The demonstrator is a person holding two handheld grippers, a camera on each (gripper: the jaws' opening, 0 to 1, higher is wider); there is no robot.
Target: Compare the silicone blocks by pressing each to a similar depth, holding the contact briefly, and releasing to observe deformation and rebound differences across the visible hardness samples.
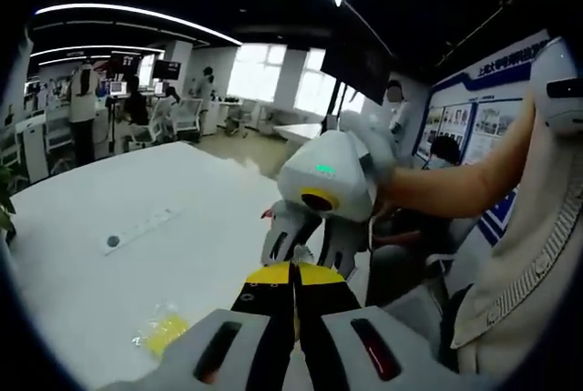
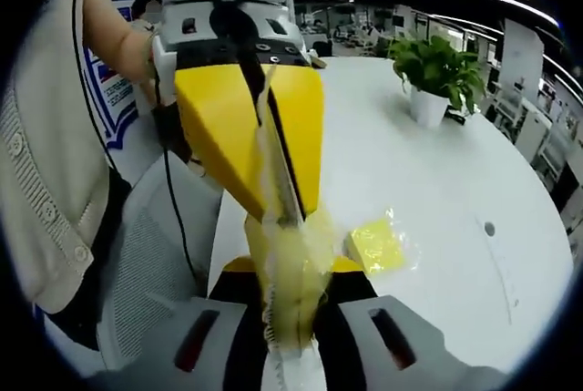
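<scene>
Both grippers meet above the near edge of the white table, well clear of its top. The right gripper and the left gripper both pinch one clear plastic bag, stretched nearly upright between them (contents hard to make out). A second bagged yellow silicone block lies flat on the table just beyond, nearer the right gripper.

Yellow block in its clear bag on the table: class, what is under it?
The yellow block in its clear bag lies on the white table. The tabletop directly beneath is covered.
</scene>
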